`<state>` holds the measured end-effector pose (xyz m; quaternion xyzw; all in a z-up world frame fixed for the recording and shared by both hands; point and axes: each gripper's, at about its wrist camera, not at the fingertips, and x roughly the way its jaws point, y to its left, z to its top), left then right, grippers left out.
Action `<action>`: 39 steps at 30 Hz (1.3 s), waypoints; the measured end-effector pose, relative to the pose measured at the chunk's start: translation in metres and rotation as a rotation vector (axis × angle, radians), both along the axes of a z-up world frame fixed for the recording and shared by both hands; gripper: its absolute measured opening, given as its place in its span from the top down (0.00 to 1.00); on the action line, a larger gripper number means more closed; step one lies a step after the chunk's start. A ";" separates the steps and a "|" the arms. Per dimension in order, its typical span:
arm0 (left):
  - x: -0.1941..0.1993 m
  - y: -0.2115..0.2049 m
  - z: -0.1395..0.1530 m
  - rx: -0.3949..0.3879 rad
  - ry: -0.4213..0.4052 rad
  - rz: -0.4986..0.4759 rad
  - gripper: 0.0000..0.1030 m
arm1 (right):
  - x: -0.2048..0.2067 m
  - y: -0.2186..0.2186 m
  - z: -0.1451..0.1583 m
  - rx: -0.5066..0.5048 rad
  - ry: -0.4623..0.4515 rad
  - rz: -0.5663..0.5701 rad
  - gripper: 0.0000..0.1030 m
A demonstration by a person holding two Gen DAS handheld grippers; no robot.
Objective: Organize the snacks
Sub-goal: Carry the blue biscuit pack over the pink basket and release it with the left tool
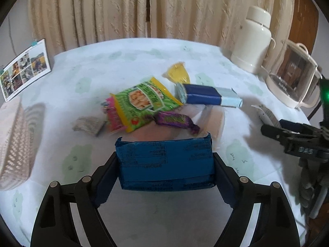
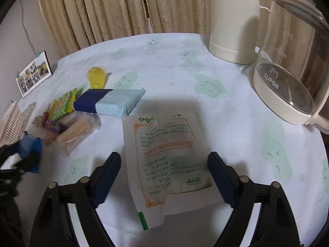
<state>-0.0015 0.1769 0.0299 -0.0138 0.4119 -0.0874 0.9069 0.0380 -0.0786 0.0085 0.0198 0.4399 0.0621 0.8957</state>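
My left gripper [image 1: 165, 160] is shut on a blue snack packet [image 1: 165, 162], held above the table. Beyond it lies the snack pile: a green packet [image 1: 141, 100], a purple candy [image 1: 174, 120], a yellow jelly cup [image 1: 177, 74], a navy and pale blue box [image 1: 209, 96] and a grey wrapped piece [image 1: 88, 125]. My right gripper [image 2: 164, 166] is open, its fingers on either side of a flat white packet [image 2: 166, 164] with green and orange print lying on the cloth. In the right wrist view the blue packet [image 2: 30, 146] shows at the left edge.
A white woven basket [image 1: 14, 144] stands at the table's left edge. A cream thermos [image 1: 253, 41] and a glass kettle [image 1: 294, 76] stand at the back right. A photo card [image 1: 24, 68] leans at the back left. Curtains hang behind the table.
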 end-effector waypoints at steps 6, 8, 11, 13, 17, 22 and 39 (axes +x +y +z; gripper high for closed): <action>-0.010 0.026 0.014 -0.032 -0.030 0.051 0.18 | -0.004 0.000 0.001 -0.026 -0.021 -0.017 0.53; -0.014 0.035 0.019 -0.038 -0.043 0.069 0.18 | -0.006 -0.002 0.002 -0.007 -0.023 -0.021 0.56; -0.018 0.049 0.027 -0.040 -0.070 0.104 0.18 | -0.009 -0.004 0.005 0.031 -0.027 -0.025 0.62; -0.021 0.059 0.031 -0.034 -0.091 0.134 0.18 | -0.012 -0.004 0.006 0.049 -0.034 -0.025 0.65; -0.027 0.084 0.039 -0.042 -0.121 0.194 0.18 | -0.018 -0.002 0.009 0.078 -0.045 -0.028 0.70; -0.032 0.116 0.049 -0.036 -0.166 0.284 0.18 | -0.022 0.000 0.014 0.114 -0.056 -0.039 0.74; -0.036 0.231 0.043 -0.012 -0.192 0.557 0.17 | -0.004 0.021 0.009 -0.038 -0.041 -0.064 0.20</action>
